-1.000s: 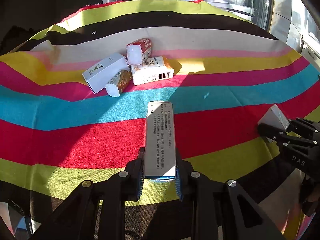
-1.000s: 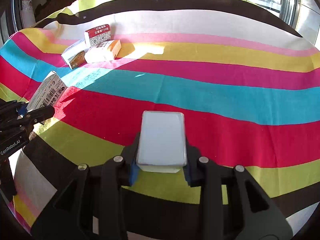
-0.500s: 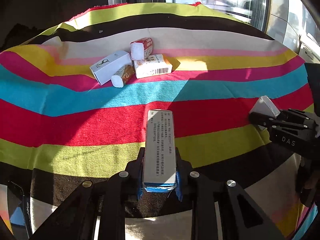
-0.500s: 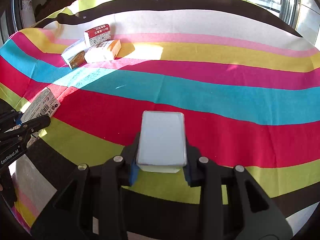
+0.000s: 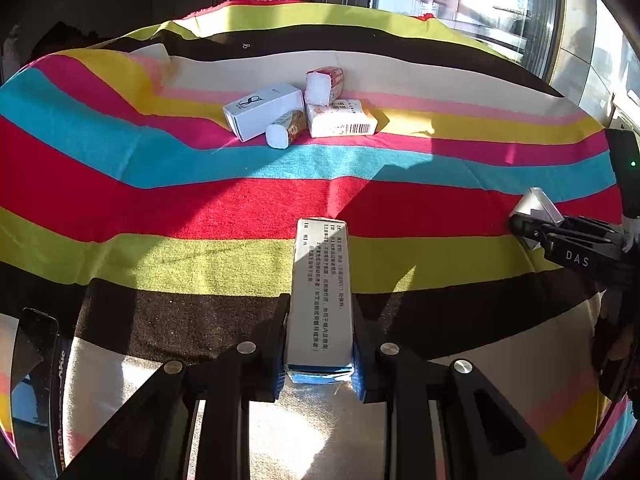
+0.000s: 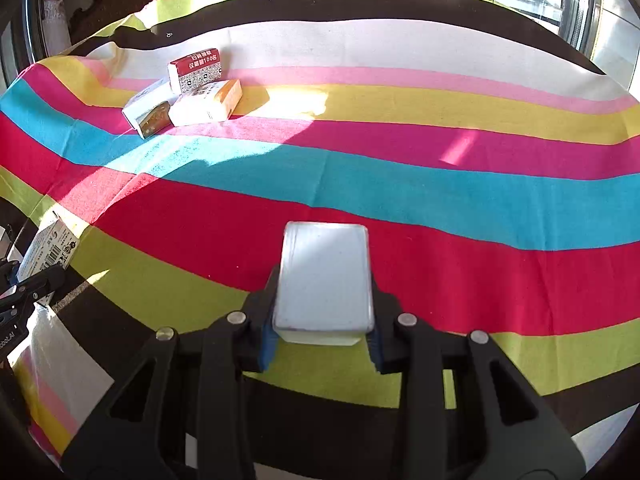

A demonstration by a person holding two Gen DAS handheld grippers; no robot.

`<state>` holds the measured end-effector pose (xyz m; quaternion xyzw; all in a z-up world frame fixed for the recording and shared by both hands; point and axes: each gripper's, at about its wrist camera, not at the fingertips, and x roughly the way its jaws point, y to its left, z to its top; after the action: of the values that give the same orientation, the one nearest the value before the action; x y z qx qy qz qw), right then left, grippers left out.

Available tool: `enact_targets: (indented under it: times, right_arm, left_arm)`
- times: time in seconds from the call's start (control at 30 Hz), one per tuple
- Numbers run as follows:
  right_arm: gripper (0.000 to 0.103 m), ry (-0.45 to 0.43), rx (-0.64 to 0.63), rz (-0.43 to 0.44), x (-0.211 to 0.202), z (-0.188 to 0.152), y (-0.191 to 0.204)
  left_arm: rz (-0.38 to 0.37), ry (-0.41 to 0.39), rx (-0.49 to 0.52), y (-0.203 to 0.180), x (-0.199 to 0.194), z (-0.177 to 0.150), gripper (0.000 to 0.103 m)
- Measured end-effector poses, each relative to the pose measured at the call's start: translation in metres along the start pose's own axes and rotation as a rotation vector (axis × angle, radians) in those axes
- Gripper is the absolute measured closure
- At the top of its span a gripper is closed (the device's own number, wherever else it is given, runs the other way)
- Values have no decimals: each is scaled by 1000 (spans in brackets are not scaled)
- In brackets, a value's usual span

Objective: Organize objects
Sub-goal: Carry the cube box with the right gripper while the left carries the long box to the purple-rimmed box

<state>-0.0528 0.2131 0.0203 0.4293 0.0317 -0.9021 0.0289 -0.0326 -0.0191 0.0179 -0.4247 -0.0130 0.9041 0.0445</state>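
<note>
Jutting forward between left claw [image 5: 320,354] pads, printed box [image 5: 321,292].

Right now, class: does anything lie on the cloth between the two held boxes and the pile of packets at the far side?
Nothing visible does. The left tool grips the printed box, the right tool the plain white box; only bare striped cloth lies before the pile.

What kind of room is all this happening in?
Probably a home room beside big windows: sunlight falls across a broad striped multicoloured cloth, and small tissue packs and cartons lie clustered on it.
</note>
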Motion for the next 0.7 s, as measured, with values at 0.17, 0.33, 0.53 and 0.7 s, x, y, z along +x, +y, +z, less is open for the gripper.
enact_targets:
  times: [0.17, 0.33, 0.53, 0.7]
  right_arm:
    - [64, 0, -5, -8, 1, 0, 1]
    - [64, 29, 30, -25, -5, -3, 6]
    - [64, 16, 67, 60, -44, -19, 44]
    - [64, 5, 23, 87, -65, -42, 70]
  left_arm:
    - [7, 2, 6, 0, 0, 1, 77]
    - [14, 4, 13, -1, 0, 1, 77]
    - [11, 5, 14, 0, 0, 2, 77]
    - [9, 4, 11, 1, 0, 2, 77]
